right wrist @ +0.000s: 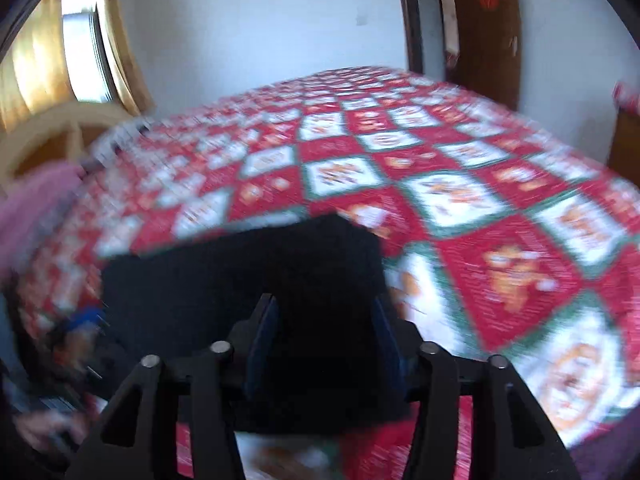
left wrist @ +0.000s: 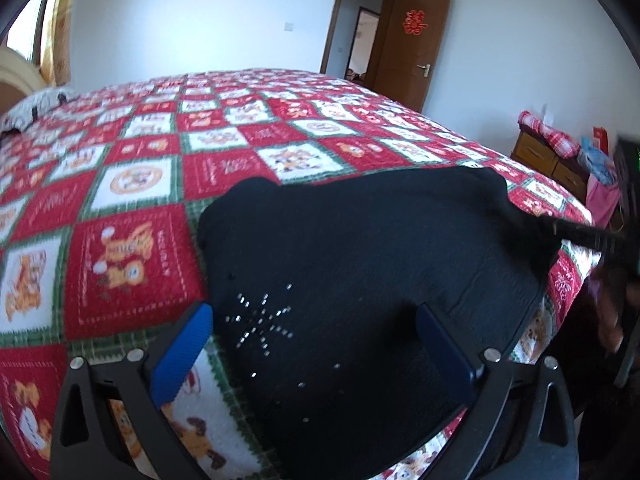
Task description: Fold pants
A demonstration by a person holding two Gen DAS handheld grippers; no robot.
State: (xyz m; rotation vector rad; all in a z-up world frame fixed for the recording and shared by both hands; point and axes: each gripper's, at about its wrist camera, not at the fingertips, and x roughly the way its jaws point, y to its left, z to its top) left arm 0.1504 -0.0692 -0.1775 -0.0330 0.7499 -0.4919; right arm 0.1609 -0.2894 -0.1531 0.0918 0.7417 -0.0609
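Observation:
Black pants (left wrist: pixel 360 264) with a rhinestone star pattern lie folded on the red and white patchwork bedspread (left wrist: pixel 140 168) near the bed's front edge. My left gripper (left wrist: pixel 316 316) is open, its blue pads (left wrist: pixel 184 352) spread wide above the pants. In the right wrist view, which is motion-blurred, the pants (right wrist: pixel 248 272) lie as a dark rectangle. My right gripper (right wrist: pixel 324 316) is open over their near edge with fabric between the jaws. The right gripper also shows as a dark shape in the left wrist view (left wrist: pixel 592 236), at the pants' right corner.
A wooden door (left wrist: pixel 412 40) stands open at the back. A wooden drawer cabinet (left wrist: pixel 548 160) with clothes stands at the right of the bed. A pillow (left wrist: pixel 36 108) lies at the far left. A curtained window (right wrist: pixel 80 48) is behind the bed.

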